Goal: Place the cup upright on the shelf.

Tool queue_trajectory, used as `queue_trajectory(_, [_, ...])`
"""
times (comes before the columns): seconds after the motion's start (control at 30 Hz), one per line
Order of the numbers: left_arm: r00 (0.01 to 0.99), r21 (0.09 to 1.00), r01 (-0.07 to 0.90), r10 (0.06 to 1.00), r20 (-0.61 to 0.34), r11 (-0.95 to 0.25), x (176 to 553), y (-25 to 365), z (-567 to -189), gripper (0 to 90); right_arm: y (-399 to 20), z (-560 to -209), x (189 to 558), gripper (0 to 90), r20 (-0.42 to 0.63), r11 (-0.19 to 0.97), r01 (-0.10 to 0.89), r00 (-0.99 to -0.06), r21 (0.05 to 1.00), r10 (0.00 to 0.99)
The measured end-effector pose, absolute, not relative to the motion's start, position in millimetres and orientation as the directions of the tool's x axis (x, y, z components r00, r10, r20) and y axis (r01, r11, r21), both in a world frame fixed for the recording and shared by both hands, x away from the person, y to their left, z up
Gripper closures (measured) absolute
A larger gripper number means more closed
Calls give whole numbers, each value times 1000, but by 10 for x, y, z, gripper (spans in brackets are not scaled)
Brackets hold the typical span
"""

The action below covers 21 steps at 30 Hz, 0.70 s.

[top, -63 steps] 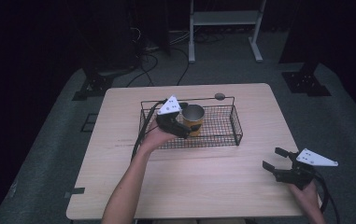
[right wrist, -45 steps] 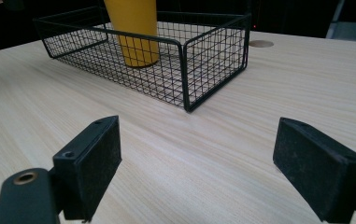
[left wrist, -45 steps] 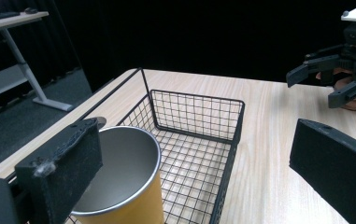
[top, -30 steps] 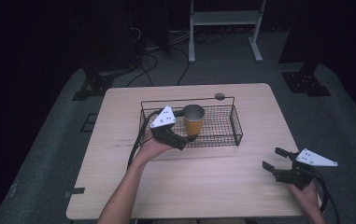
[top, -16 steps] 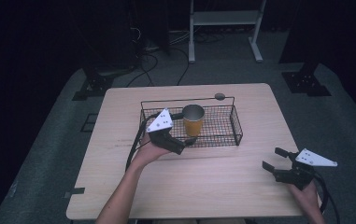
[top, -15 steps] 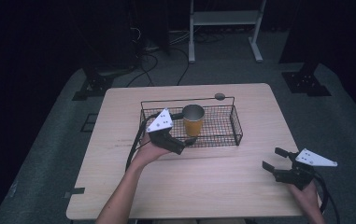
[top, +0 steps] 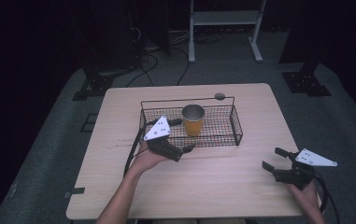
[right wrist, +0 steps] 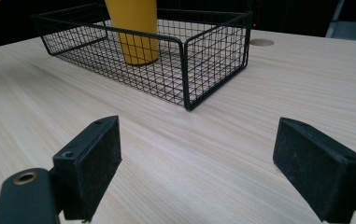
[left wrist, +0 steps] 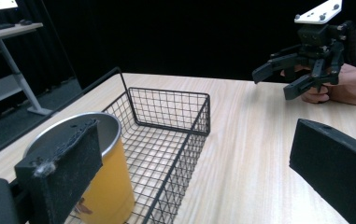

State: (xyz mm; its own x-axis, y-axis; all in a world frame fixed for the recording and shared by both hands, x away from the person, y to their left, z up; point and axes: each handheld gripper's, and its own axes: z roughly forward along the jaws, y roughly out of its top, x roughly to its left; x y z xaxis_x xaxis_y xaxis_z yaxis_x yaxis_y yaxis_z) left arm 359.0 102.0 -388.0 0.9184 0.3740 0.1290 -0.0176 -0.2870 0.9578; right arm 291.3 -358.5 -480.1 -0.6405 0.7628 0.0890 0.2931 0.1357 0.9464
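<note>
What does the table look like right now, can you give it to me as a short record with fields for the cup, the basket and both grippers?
cup: yellow cup with a metal rim, upright inside the basket
basket: black wire basket on the wooden table, nothing else in it
left gripper: left gripper open, beside the cup at the basket's near left, not touching it
right gripper: right gripper open, empty, near the table's front right corner

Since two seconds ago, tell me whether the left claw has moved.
Yes. The left claw has pulled back from the yellow cup toward the near left corner of the wire basket, and its jaws stand open.
</note>
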Motion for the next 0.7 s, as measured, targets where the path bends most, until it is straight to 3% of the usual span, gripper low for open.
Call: queue_trajectory(0.7, [916,959,-14,380,126,-283,3387,1117,-4025,18,-3583,-4802,2913,142,87,139,294,-640,946,764])
